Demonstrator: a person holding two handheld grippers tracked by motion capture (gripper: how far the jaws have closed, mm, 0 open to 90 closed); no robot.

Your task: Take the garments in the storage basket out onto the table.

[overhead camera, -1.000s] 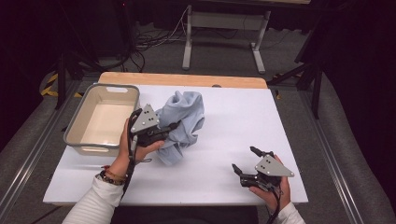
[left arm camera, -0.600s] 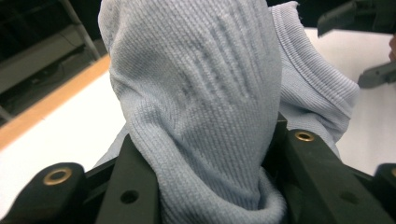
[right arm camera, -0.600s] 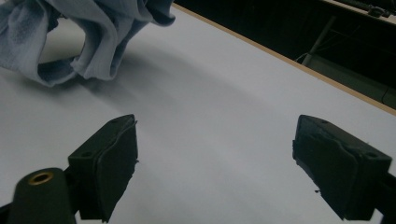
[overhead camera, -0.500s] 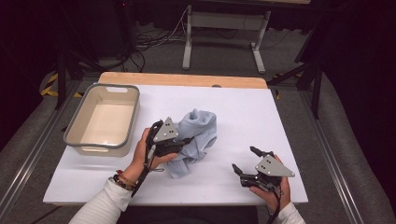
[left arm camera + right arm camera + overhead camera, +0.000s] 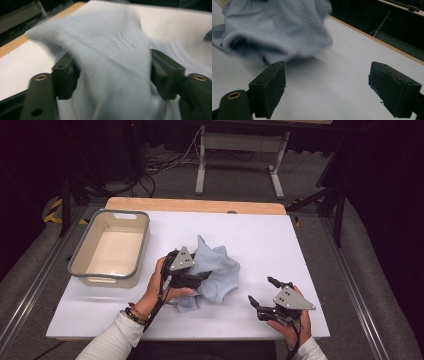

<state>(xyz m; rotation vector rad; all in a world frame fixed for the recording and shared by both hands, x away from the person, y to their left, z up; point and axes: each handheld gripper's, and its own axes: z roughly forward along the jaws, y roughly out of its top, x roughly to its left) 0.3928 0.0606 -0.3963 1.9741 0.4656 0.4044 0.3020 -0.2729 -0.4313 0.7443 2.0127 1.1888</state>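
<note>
A light blue cloth (image 5: 222, 270) lies bunched on the white table top (image 5: 270, 240), left of centre. My left gripper (image 5: 202, 277) is pushed into its left side. In the left gripper view the blurred cloth (image 5: 107, 50) fills the gap of the left gripper (image 5: 112, 72), whose jaws stand wide apart on either side of it. My right gripper (image 5: 260, 290) rests near the front edge, right of the cloth, open and holding nothing. In the right gripper view the right gripper (image 5: 328, 87) points over bare table, with the cloth (image 5: 274, 27) just beyond its left jaw.
A beige, grey-rimmed bin (image 5: 145, 240) stands at the table's left side with nothing in it. A wooden strip (image 5: 195, 205) runs along the far edge. Dark floor, cables and a metal stand (image 5: 240, 150) lie beyond it.
My left gripper and the cloth have moved rightward and toward the front of the table, away from the bin. The right gripper has stayed put.
</note>
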